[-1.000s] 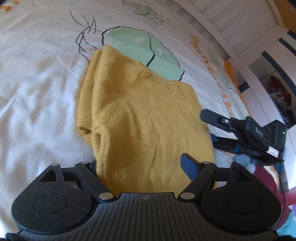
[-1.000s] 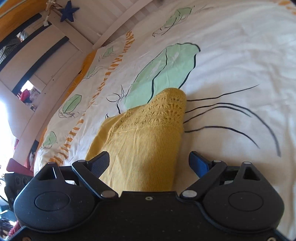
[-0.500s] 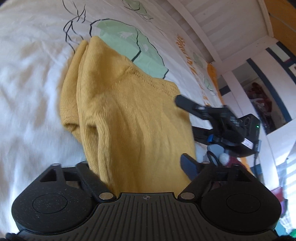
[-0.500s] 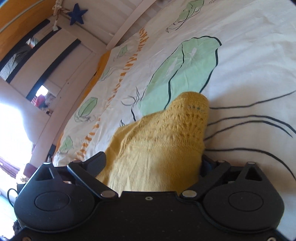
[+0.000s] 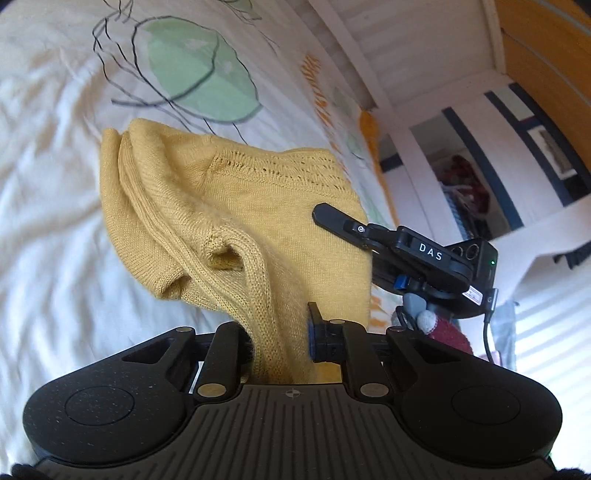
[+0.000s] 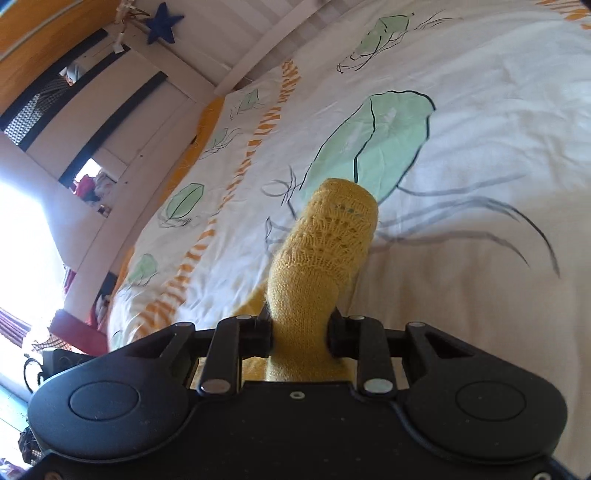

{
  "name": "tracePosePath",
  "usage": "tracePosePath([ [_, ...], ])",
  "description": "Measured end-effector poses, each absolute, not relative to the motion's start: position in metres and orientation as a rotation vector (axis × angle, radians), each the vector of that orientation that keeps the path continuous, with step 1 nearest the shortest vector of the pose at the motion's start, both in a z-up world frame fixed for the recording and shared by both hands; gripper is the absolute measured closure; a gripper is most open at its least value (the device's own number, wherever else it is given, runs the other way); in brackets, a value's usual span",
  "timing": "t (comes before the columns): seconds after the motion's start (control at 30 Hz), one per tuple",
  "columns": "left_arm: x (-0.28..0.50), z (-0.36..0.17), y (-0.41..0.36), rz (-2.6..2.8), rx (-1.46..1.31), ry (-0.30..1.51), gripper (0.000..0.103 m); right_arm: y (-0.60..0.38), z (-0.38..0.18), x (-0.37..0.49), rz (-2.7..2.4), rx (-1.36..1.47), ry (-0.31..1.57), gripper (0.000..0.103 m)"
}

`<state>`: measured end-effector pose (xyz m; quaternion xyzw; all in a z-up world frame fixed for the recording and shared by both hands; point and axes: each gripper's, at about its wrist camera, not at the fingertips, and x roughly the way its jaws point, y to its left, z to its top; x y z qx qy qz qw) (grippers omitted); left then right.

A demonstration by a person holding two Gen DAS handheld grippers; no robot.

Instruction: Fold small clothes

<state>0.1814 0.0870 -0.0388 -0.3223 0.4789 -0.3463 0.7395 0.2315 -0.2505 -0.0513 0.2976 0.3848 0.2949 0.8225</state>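
Home bedroom, bed with leaf-print duvet (image 6: 480,147), white slatted bed frame (image 5: 388,55), star decoration (image 6: 162,27)

My left gripper (image 5: 280,336) has its fingers closed on the near edge of the sweater (image 5: 236,221), which runs away from me over the bed (image 5: 48,206). My right gripper (image 6: 299,332) pinches the sweater's right corner, seen to the right in the left wrist view. A wardrobe (image 5: 480,155) stands beyond the bed's right side, and a headboard (image 6: 258,48) at its far end.
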Motion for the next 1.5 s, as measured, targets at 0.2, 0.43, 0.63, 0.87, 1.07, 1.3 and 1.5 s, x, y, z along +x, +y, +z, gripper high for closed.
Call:
tracePosePath([
  [0.2, 0.115, -0.046, 0.066, -0.808, -0.695, 1.076, 0.087, -0.267, -0.051, 0.162, 0.592, 0.656, 0.867, 0.066],
  [0.43, 0.061, -0.075, 0.070, -0.638, -0.571, 1.088, 0.085, -0.279, -0.079, 0.111, 0.465, 0.573, 0.879, 0.060],
  [0.63, 0.038, -0.077, 0.092, -0.504, -0.534, 1.022, 0.072, -0.289, -0.085, 0.090, 0.241, 0.392, 0.761, 0.041],
  [0.87, 0.009, -0.026, 0.087, -0.413, -0.303, 0.837, 0.068, -0.286, -0.073, 0.067, 0.214, 0.383, 0.640, 0.031],
  [1.07, 0.016, 0.011, 0.053, -0.468, -0.189, 0.701, 0.034, -0.285, -0.065, 0.045, 0.189, 0.380, 0.545, 0.004],
  [1.3, 0.056, -0.006, 0.008, -0.499, -0.197, 0.697, 0.033, -0.287, -0.070, 0.039, 0.132, 0.369, 0.548, 0.000],
  [1.5, 0.085, -0.038, 0.007, -0.380, -0.187, 0.722, 0.033, -0.290, -0.071, 0.036, 0.089, 0.346, 0.568, 0.000],
])
